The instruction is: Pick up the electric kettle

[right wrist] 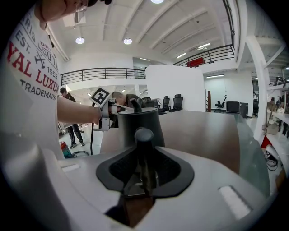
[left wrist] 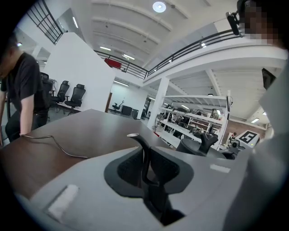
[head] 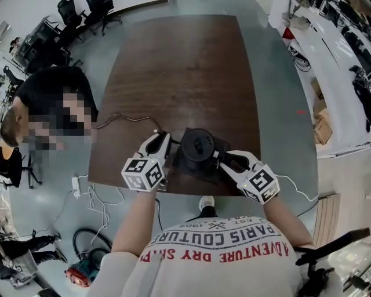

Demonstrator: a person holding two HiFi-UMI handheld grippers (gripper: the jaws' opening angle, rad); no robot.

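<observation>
A black electric kettle (head: 197, 148) stands on its base near the front edge of a brown table (head: 185, 69). My left gripper (head: 164, 141) is at the kettle's left side. In the left gripper view its pads are closed on the thin curled spout lip (left wrist: 143, 149), with the kettle's top (left wrist: 194, 145) off to the right. My right gripper (head: 222, 159) comes in from the right. Its jaws hold the rounded black handle (right wrist: 143, 137), and the kettle body (right wrist: 135, 122) rises just beyond. The left gripper (right wrist: 118, 108) shows past the kettle's rim.
A grey cord (head: 130, 119) lies on the table left of the kettle. A person in black (head: 52, 93) stands by the table's left edge. Cables and a white power strip (head: 75, 185) lie on the floor. Office chairs (head: 87, 14) are at the far left and white benches (head: 330, 52) at the right.
</observation>
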